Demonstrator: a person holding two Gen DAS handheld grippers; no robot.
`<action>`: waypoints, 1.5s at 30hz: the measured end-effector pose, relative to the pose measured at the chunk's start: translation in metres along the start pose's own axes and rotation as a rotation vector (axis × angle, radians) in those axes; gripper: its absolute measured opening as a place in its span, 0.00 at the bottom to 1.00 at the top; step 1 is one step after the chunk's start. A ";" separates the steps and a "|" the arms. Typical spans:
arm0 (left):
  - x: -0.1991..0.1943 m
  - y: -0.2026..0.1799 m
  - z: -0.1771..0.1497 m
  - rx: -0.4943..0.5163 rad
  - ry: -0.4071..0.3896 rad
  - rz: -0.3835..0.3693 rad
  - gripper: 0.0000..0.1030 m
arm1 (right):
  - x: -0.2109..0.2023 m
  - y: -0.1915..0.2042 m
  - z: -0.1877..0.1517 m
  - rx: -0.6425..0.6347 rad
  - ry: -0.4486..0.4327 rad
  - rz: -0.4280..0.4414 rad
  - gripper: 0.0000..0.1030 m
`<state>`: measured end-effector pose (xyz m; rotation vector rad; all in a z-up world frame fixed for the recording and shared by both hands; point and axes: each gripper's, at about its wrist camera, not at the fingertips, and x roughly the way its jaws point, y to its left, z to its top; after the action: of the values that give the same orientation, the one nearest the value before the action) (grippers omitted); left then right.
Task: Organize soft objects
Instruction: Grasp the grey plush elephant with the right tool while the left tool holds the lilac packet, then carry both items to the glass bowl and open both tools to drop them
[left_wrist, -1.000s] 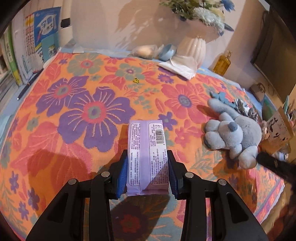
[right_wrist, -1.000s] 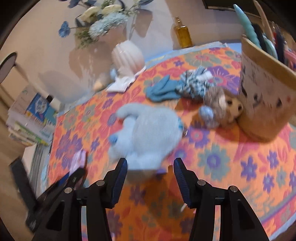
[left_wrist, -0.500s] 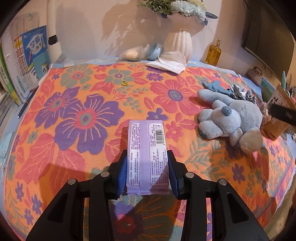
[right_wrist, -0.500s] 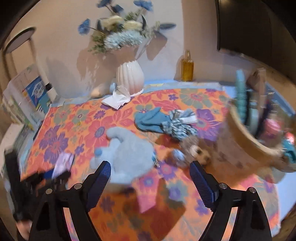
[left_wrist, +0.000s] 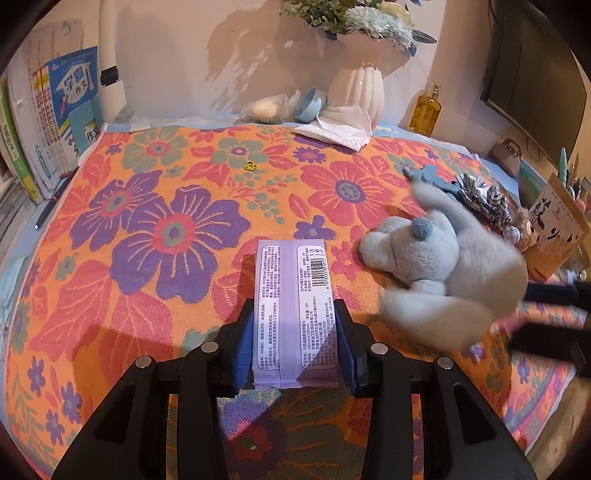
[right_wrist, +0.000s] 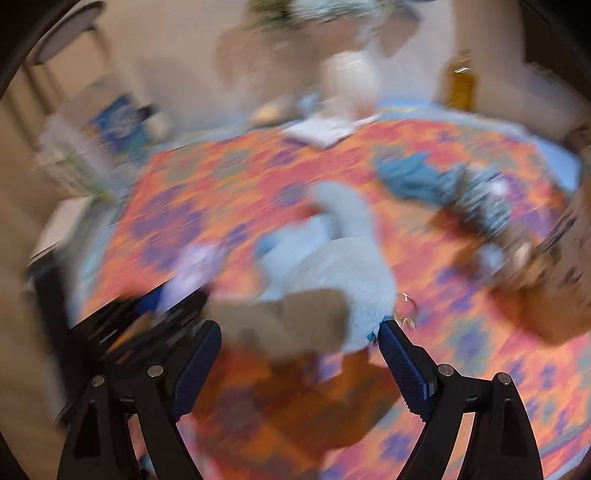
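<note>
Left wrist view: a purple pack (left_wrist: 295, 314) is clamped between the left gripper (left_wrist: 295, 343) pads. Right of it lies a grey plush (left_wrist: 443, 273), just ahead of the wide-spread, empty right gripper (right_wrist: 299, 354).

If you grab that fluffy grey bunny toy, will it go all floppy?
Probably, yes. The grey plush toy looks furry and stuffed, so its long ear would likely droop. It seems light for its size. It lies sprawled on the flowery cloth, so it shouldn't roll.
</note>
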<state>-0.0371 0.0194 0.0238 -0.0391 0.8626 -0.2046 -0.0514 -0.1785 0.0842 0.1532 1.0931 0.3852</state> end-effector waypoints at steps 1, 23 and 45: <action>0.000 0.001 0.000 -0.004 -0.001 -0.004 0.35 | -0.005 0.003 -0.006 -0.015 -0.004 0.006 0.84; 0.003 -0.003 0.001 0.015 0.001 0.008 0.35 | 0.052 -0.012 0.015 -0.074 -0.148 -0.112 0.67; -0.057 -0.087 -0.009 0.084 -0.188 -0.043 0.35 | -0.034 -0.080 -0.072 0.272 -0.085 -0.059 0.59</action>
<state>-0.0942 -0.0544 0.0704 0.0014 0.6653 -0.2733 -0.1108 -0.2696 0.0548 0.3743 1.0598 0.1737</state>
